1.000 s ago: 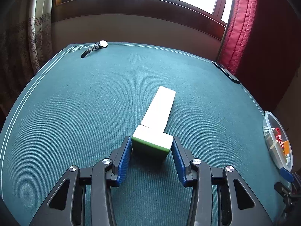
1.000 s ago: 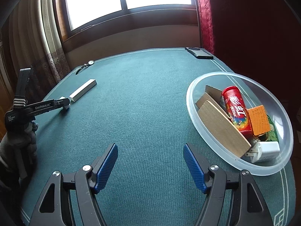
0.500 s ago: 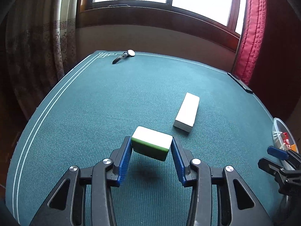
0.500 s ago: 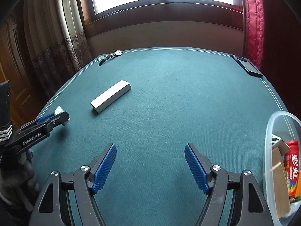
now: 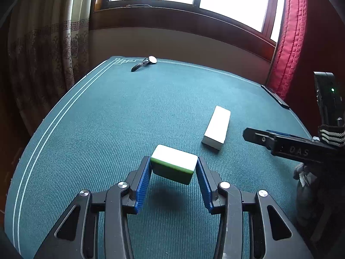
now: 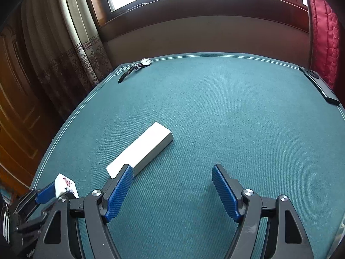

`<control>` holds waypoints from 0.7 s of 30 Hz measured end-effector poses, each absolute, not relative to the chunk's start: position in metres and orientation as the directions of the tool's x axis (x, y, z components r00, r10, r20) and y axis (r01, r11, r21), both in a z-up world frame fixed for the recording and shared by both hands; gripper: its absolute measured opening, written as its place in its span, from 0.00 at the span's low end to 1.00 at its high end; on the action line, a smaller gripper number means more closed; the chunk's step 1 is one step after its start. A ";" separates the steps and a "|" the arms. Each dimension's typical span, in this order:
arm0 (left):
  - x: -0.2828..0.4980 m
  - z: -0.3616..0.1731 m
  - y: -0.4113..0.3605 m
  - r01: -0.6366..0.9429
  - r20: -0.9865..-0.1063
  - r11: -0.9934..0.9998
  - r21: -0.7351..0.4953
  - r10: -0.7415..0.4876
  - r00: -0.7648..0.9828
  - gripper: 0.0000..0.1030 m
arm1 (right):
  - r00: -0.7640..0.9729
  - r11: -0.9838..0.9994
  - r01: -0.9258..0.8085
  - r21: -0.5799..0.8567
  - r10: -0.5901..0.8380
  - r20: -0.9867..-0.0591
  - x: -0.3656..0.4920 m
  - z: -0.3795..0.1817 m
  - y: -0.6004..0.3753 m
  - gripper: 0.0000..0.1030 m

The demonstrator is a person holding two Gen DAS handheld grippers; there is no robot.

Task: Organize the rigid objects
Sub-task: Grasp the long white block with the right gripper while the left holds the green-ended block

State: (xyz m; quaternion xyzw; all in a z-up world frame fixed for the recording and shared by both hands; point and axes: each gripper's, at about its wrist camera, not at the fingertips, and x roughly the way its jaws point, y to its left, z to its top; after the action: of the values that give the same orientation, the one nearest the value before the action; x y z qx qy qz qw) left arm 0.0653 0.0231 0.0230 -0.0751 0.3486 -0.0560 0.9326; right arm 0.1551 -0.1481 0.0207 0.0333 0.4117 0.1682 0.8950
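Two claws show: the left claw (image 5: 174, 168) pinches a tile (image 5: 173, 166) by its short ends above the tabletop (image 5: 107, 129); the right claw (image 6: 172, 191) is spread beside the box (image 6: 141, 149). Hard and smooth, the tile could slip

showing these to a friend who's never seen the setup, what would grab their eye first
Probably the left claw, shut on a white and green mahjong tile held above the green table. Next, the long white box lying flat mid-table, just ahead of the open right claw. A wristwatch lies at the far corner.
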 end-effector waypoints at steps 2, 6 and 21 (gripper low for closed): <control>0.066 0.023 0.023 0.058 -0.642 0.981 -0.185 -0.166 0.748 0.42 | 0.598 0.938 -0.279 0.206 0.338 -0.727 0.165 0.022 -0.141 0.77; 0.065 0.022 0.024 0.061 -0.645 0.979 -0.194 -0.175 0.744 0.42 | 0.596 0.934 -0.288 0.210 0.346 -0.725 0.184 0.025 -0.129 0.77; 0.065 0.018 0.026 0.041 -0.658 0.979 -0.198 -0.164 0.735 0.42 | 0.489 0.863 -0.459 0.210 0.442 -0.752 0.191 0.019 -0.108 0.77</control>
State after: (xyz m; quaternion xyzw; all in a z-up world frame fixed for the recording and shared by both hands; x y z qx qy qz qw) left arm 0.0647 0.0256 0.0182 -0.0853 0.3600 -0.0553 0.9274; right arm 0.1911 -0.1078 0.0192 -0.0095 0.4327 0.2611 0.8629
